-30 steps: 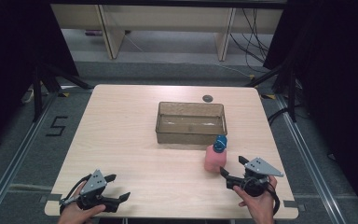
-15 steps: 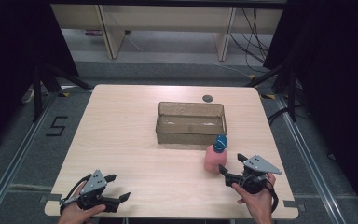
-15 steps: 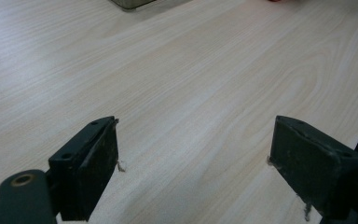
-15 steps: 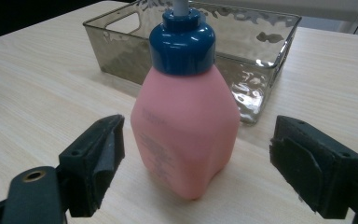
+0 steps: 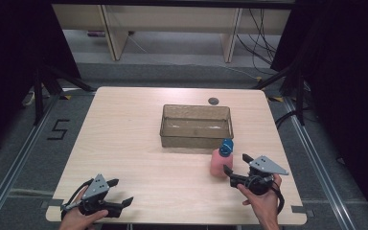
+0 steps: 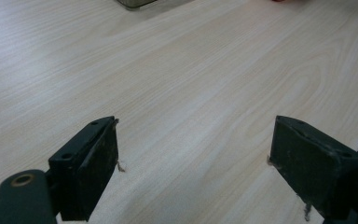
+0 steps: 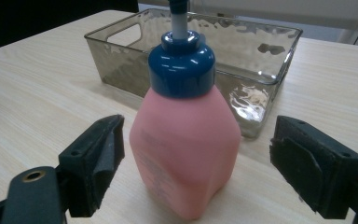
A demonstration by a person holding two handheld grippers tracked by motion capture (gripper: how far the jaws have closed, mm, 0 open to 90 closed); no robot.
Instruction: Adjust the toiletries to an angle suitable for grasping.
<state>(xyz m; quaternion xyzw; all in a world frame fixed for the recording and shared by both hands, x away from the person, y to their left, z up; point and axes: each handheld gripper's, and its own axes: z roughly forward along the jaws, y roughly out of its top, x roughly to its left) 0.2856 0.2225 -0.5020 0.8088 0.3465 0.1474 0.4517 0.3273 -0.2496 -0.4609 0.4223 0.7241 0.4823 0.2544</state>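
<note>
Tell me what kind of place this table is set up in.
Most likely a lab or recording workspace, not a home. A bare wooden table stands on grey floor with a taped number 5, dark curtains hang at both sides, and loose cables run beneath a workbench behind.

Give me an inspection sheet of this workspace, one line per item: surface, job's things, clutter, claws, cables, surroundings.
Surface: light wooden table, bare around the left claw.
Job's things: pink bottle with blue cap standing upright, just in front of the clear smoky bin; nothing seen in the bin.
Clutter: small dark round disc on the table behind the bin.
Claws: left claw open over bare wood at the near left; right claw open, jaws either side of the bottle, not touching it.
Cables: cables on the floor beyond the table, far right.
Surroundings: floor mark "5" left of the table; shelving legs behind.
</note>
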